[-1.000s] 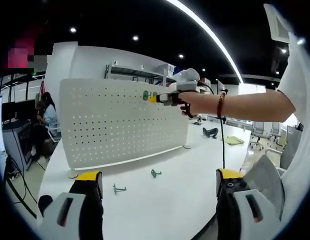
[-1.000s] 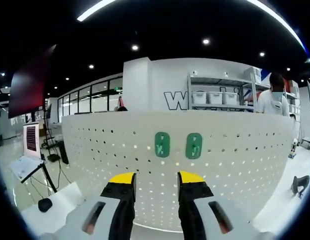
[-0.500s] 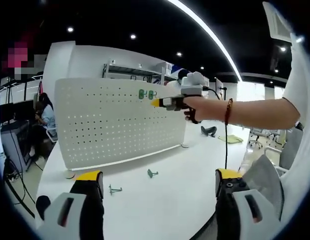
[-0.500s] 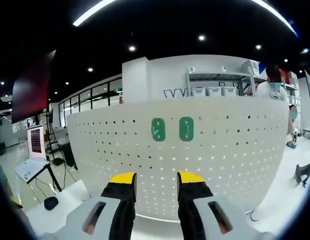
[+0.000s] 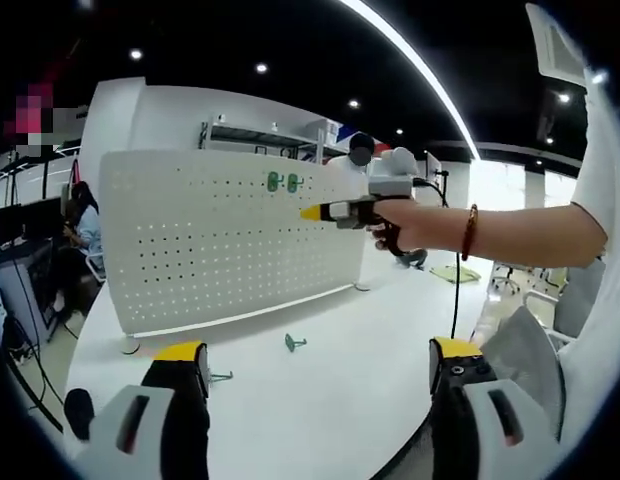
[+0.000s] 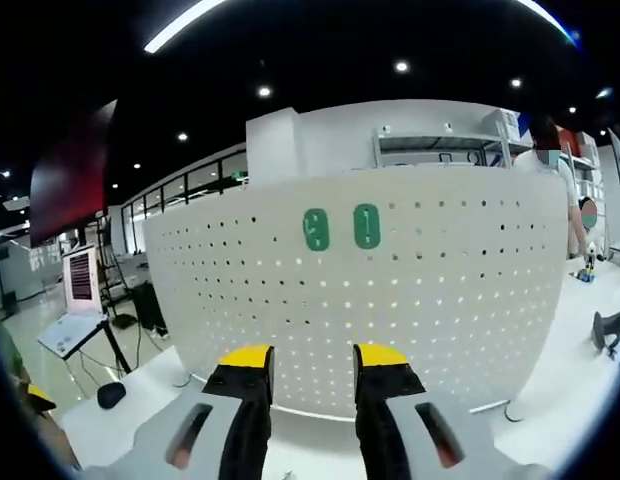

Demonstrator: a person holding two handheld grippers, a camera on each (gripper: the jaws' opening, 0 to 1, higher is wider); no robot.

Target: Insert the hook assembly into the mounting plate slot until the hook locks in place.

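white pegboard point(image 6: 410, 300) standing upright on the white surface point(image 6: 580, 400), dead ahead. two green hooks point(image 6: 340, 228) mounted side by side high on the pegboard, just apart. right gripper point(image 6: 308, 362) held short of the pegboard, below the hooks, yellow-tipped fingers point(image 6: 245, 357) parted and empty.

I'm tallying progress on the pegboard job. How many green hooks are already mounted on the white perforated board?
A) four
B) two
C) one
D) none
B: the right gripper view shows two green hooks side by side near the top of the white perforated board, and the left gripper view shows the same pair, while other green hooks lie loose on the table.
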